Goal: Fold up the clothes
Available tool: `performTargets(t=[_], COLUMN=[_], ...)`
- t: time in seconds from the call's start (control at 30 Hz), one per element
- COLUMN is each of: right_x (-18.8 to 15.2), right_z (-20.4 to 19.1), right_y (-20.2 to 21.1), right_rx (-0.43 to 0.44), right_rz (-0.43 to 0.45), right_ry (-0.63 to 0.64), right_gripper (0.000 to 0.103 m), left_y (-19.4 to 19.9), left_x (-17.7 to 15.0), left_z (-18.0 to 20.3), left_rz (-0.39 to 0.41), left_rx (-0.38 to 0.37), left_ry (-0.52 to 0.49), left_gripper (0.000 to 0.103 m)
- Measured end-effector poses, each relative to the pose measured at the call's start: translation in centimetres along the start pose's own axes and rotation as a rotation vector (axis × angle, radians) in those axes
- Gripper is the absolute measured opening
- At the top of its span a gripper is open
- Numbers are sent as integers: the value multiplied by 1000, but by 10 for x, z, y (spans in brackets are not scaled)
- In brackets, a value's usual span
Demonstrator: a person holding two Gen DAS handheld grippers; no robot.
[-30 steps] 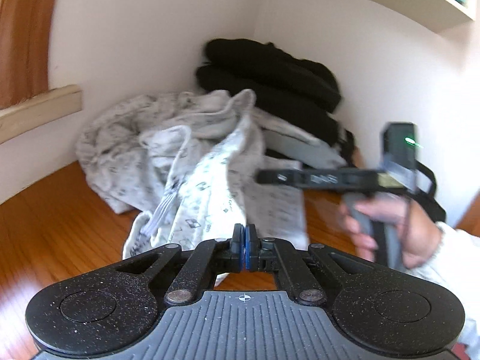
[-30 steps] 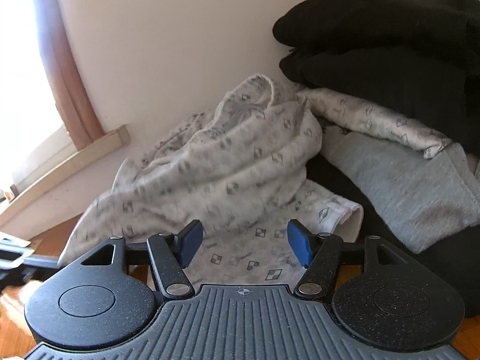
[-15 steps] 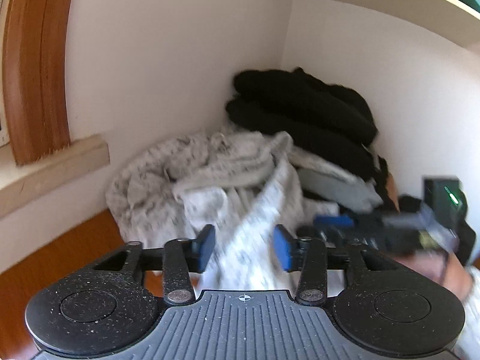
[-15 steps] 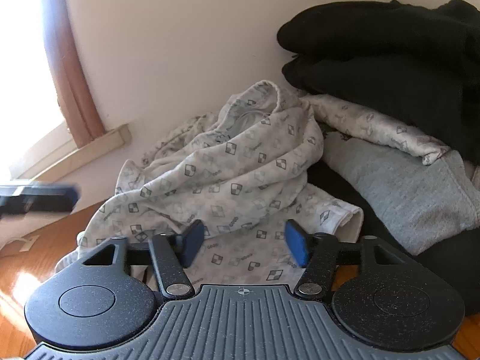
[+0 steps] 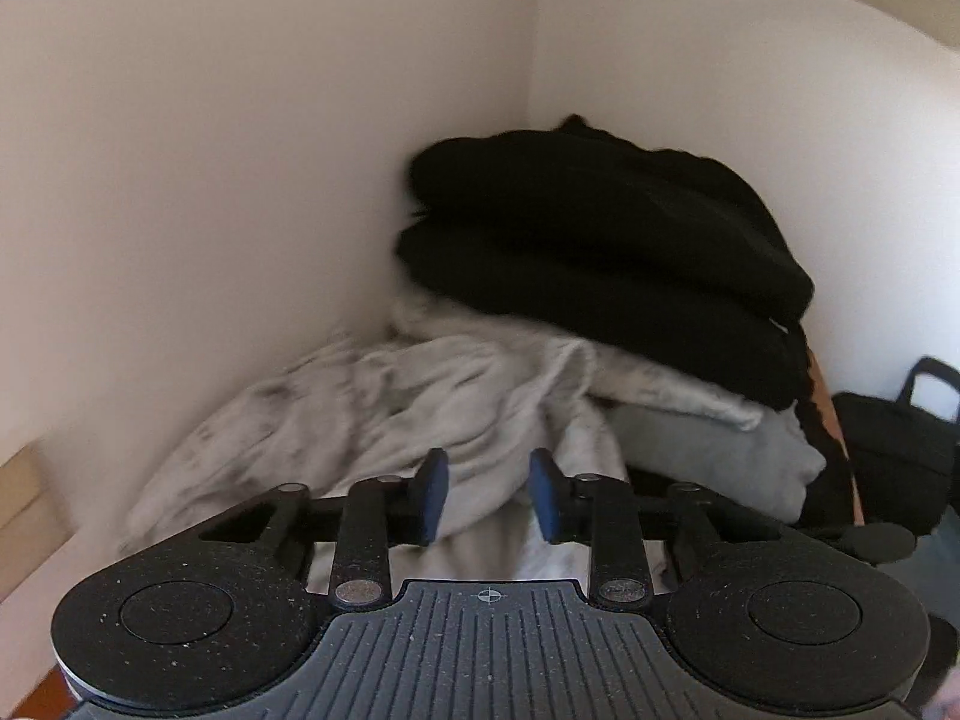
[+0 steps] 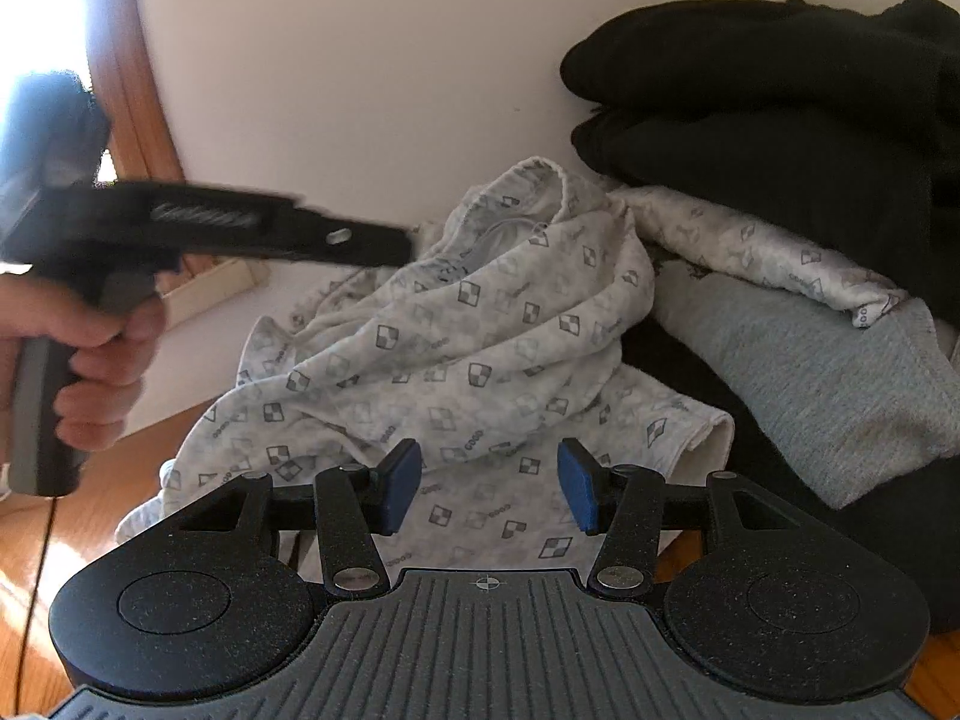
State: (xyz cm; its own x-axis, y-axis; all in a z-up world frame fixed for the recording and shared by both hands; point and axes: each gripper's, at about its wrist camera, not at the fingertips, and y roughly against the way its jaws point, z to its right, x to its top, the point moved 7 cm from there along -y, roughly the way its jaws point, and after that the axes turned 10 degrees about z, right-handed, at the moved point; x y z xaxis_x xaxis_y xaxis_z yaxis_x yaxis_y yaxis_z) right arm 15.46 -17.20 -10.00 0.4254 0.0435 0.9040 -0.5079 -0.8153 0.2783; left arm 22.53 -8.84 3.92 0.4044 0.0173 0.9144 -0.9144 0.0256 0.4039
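A white garment with a grey checked print (image 6: 480,348) lies crumpled on the wooden surface (image 6: 90,540) against the wall, blurred in the left wrist view (image 5: 420,408). My left gripper (image 5: 489,498) hovers over it with its jaws closing; the cloth lies beyond them and the pads touch nothing. In the right wrist view the left gripper (image 6: 396,246) reaches in from the left above the heap, held by a hand (image 6: 102,330). My right gripper (image 6: 489,489) stands open, low over the garment's near edge, nothing pinched.
Folded black clothes (image 6: 780,120) are stacked in the corner on a grey garment (image 6: 810,384). A black bag (image 5: 888,456) sits at the right wall. A wooden window frame (image 6: 132,90) and a pale ledge (image 6: 210,288) stand at the left.
The left gripper let go of the patterned garment, which fell back on the heap. It then swung right toward the corner and began narrowing again. The right gripper stayed put, its jaws slightly narrower.
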Motion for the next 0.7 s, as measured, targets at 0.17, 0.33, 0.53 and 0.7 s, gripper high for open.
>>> performTargets(t=[0.17, 0.33, 0.53, 0.7], right_x=[0, 0, 0, 2], right_z=[-1, 0, 2, 6], right_y=[-1, -1, -1, 3], right_rx=[7, 14, 6, -14], right_rz=[-7, -7, -3, 20], right_ry=[-2, -10, -20, -38], right_gripper=[51, 51, 51, 51], left_y=[-30, -33, 22, 100], left_x=[1, -5, 23, 52], left_z=[13, 2, -20, -44], left_rz=[-39, -77, 31, 138], left_rx=[66, 111, 125, 169], left_ry=[-91, -117, -77, -65], left_gripper=[39, 7, 5, 4])
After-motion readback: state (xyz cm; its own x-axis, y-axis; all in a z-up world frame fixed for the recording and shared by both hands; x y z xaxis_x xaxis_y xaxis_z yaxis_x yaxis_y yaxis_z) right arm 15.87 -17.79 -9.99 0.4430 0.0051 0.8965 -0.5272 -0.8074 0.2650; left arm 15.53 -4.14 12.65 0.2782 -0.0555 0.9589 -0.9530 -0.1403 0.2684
